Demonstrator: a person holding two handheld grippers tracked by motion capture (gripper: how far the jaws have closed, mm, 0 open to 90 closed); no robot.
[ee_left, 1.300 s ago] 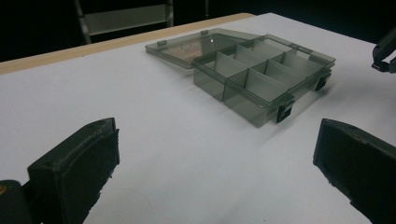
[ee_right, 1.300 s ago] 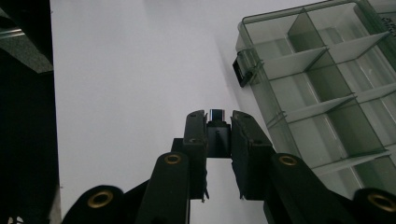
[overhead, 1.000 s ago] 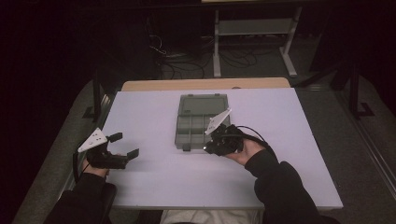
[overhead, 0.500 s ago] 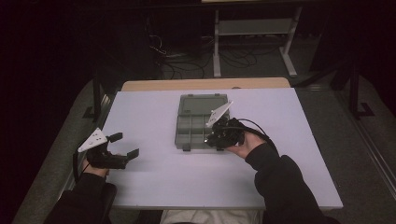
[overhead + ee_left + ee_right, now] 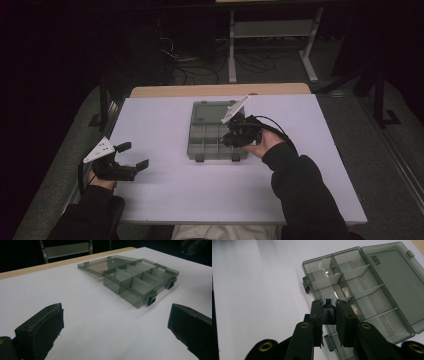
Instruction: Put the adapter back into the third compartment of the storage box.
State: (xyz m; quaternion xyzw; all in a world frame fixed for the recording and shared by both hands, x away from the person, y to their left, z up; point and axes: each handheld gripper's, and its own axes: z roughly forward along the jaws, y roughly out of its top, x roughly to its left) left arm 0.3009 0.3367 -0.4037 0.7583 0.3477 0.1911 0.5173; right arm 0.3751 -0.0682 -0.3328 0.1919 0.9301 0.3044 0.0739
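On the white table [image 5: 175, 200] sits a smoky-grey transparent compartment box [image 5: 216, 142], its lid [image 5: 212, 111] swung fully open and lying flat on the far side, away from the person. From the high view the box's long axis runs from the person's side toward the far edge, with two black latches on the near wall. In the left gripper view the same organizer [image 5: 141, 283] shows its dividers and the open lid [image 5: 105, 263] lying flat on the table.

Over the right-hand part of the box hovers the right gripper [image 5: 234, 136], held in the person's right hand [image 5: 262, 145]. In the right gripper view its jaws are closed on a small black adapter [image 5: 328, 311] with a metallic plug end; the piece stands lengthwise between the pads, its metal tip pointing away from the camera, toward the box's compartments [image 5: 352, 297] below. I cannot tell which compartment lies directly beneath it.

Well apart, near the table's left edge, the left gripper [image 5: 135, 156] rests low in the left hand [image 5: 100, 177], jaws spread wide with nothing between them, aimed toward the box.
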